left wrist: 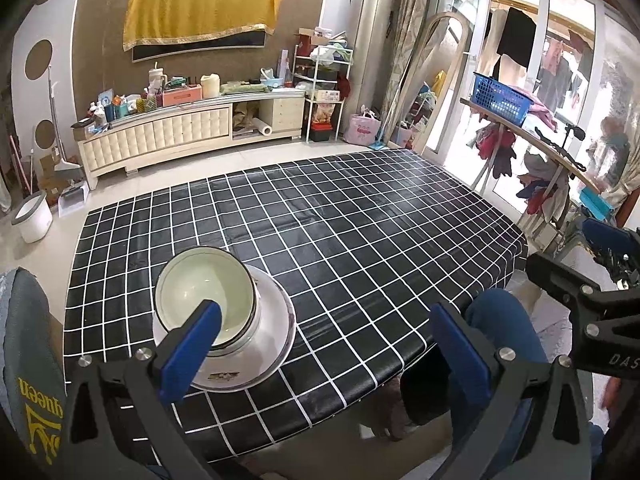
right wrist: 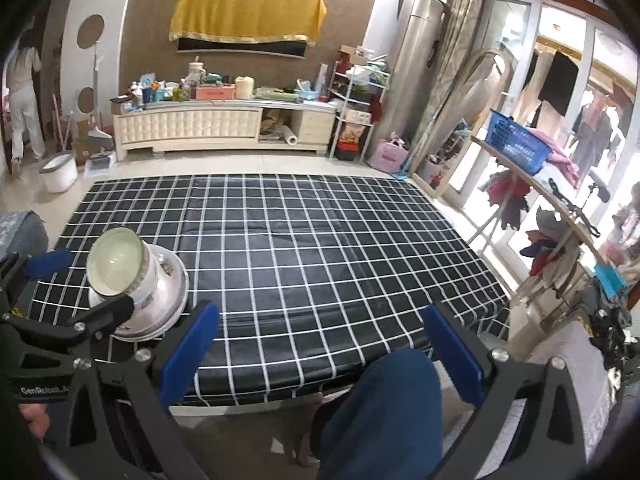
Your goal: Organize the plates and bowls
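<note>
— Black-and-white checked tablecloth point(right wrist: 320, 248) covers the whole table, and beyond its far edge stands a cream TV cabinet point(right wrist: 224, 126) crowded with bottles and boxes, under a screen draped in yellow cloth point(right wrist: 246, 10). What sits on the tablecloth?

— A white bowl point(left wrist: 206, 292) with a dark rim and a pale green inside, resting tilted in a wider white bowl point(left wrist: 248, 356) below it. The stack stands at the near left corner of the tablecloth; the right wrist view shows it there too, with a floral print on the upper bowl's side.

— And the left gripper point(left wrist: 326, 354)?

— Its blue-padded fingers stand wide apart and grip nothing. The left fingertip point(left wrist: 192, 354) overlaps the upper bowl's near rim in the left wrist view; whether it touches cannot be told. The other finger hangs past the near edge of the tablecloth, above a knee in blue trousers point(left wrist: 504, 320).

— The right gripper point(right wrist: 322, 354)?

— Also spread wide, empty, at the near edge of the tablecloth, well to the right of the stack. The same blue-clad knee shows between its fingers.

— Anything else near the tablecloth?

— To its right, a wooden rack point(right wrist: 552, 200) hung with clothes carries a blue plastic basket point(right wrist: 518, 146). Off the far left corner a white bucket point(right wrist: 60, 174) sits on the floor, and a person in pale clothes point(right wrist: 24, 96) stands beyond it
</note>
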### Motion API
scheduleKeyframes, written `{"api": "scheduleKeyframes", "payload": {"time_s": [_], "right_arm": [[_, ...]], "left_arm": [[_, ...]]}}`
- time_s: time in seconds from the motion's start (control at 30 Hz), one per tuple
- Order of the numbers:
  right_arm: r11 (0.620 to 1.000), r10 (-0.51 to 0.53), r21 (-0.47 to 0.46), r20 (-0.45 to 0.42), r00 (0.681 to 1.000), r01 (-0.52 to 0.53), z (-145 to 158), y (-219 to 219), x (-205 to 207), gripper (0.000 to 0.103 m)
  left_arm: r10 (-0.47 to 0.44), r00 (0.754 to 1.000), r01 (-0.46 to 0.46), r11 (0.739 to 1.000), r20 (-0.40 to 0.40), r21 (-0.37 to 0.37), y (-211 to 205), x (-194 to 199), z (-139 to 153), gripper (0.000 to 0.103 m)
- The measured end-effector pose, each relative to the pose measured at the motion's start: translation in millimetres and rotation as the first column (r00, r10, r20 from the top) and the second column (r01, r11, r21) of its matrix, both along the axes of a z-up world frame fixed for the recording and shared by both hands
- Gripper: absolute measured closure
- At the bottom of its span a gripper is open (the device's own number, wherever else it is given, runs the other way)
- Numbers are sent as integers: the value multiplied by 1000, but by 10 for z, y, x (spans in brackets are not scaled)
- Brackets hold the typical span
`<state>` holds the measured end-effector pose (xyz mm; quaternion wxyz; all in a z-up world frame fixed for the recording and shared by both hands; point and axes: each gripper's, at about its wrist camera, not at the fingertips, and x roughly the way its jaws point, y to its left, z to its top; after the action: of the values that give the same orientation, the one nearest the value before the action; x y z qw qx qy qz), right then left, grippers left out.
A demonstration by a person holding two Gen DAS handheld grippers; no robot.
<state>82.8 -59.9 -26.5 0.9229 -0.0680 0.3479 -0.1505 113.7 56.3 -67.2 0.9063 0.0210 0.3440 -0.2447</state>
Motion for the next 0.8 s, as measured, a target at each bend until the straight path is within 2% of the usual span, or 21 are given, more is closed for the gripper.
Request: {"api": "scheduleKeyframes", "payload": {"time_s": [0.8], "right_arm": [[1000,-7,-8,-12,1000,7,-6,-26,42,0]], "left_arm": [[-10,1000,10,1000,-1,-3,-15,18,-6,0]]}}
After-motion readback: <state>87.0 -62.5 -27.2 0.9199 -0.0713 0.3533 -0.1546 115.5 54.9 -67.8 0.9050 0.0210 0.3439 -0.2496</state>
